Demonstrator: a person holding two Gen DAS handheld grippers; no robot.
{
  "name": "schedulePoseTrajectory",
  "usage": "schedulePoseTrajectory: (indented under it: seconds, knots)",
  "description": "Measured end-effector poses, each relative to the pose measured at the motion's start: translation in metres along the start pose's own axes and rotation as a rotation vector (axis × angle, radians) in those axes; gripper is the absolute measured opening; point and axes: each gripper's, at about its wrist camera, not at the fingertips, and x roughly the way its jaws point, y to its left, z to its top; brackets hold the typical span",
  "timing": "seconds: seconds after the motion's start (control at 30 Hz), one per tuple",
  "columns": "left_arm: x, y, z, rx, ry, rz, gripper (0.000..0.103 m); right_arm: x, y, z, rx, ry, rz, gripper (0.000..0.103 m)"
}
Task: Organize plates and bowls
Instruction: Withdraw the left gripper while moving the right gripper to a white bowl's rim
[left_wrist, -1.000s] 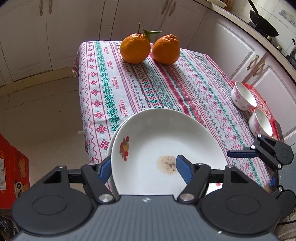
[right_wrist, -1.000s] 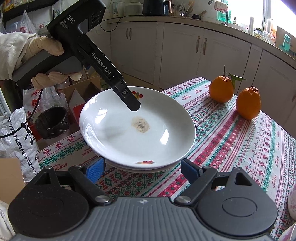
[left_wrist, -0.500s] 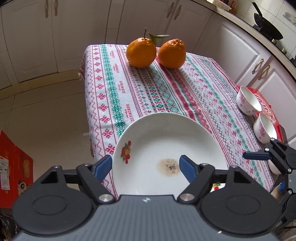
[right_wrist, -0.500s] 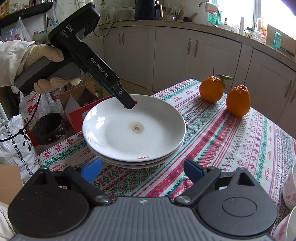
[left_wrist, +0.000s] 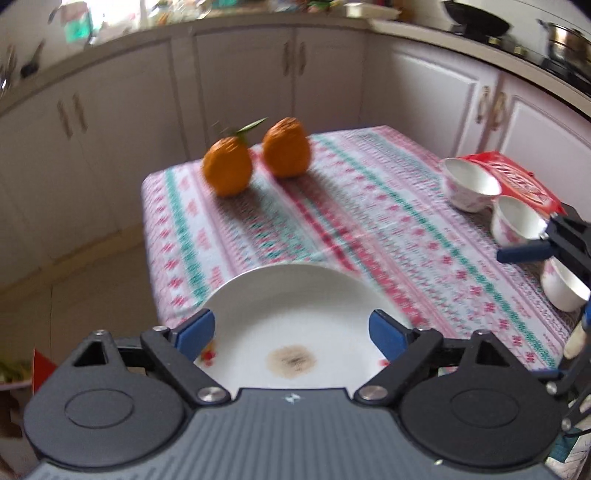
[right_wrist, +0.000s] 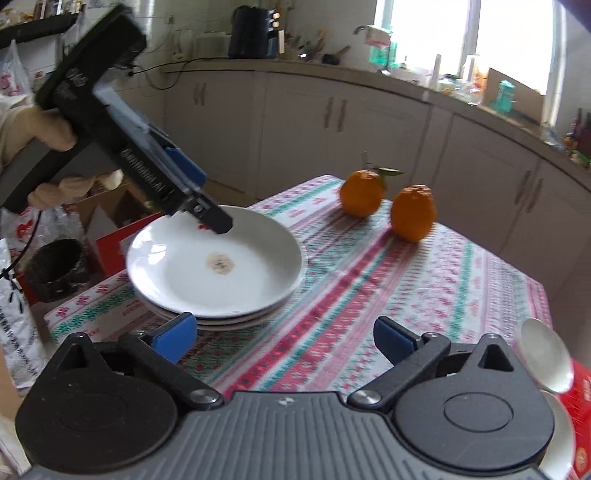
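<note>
Plates (right_wrist: 216, 267) sit stacked under our wide-open left gripper (left_wrist: 291, 330), while bowls (left_wrist: 469, 188) ahead of our empty, wide right gripper (right_wrist: 284, 336) await stacking.

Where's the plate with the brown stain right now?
The stained plate tops the plate stack at the table's near-left corner in the right wrist view, under the left gripper, across the cloth from the two oranges.

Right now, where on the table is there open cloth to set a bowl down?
The widest bare stretch of tablecloth lies between the plate stack, the two oranges and the bowls. The right edge is crowded with bowls, and the plate corner has the left gripper over it.
</note>
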Motion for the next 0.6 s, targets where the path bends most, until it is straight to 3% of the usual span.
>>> schedulePoseTrajectory:
  seconds: [0.2, 0.37, 0.5, 0.6]
  knots:
    - [-0.003, -0.055, -0.005, 0.062, -0.072, -0.044, 0.092, -0.027, -0.021, -0.019, 0.062, -0.009, -0.056, 0.103]
    - [0.001, -0.105, -0.017, 0.081, -0.123, -0.106, 0.093, -0.054, -0.036, -0.041, 0.07, 0.008, -0.155, 0.103]
    - [0.01, -0.151, -0.026, 0.112, -0.14, -0.179, 0.092, -0.079, -0.05, -0.06, 0.098, 0.009, -0.206, 0.103]
    - [0.019, -0.181, -0.03, 0.139, -0.142, -0.192, 0.092, -0.097, -0.061, -0.076, 0.101, 0.021, -0.249, 0.103]
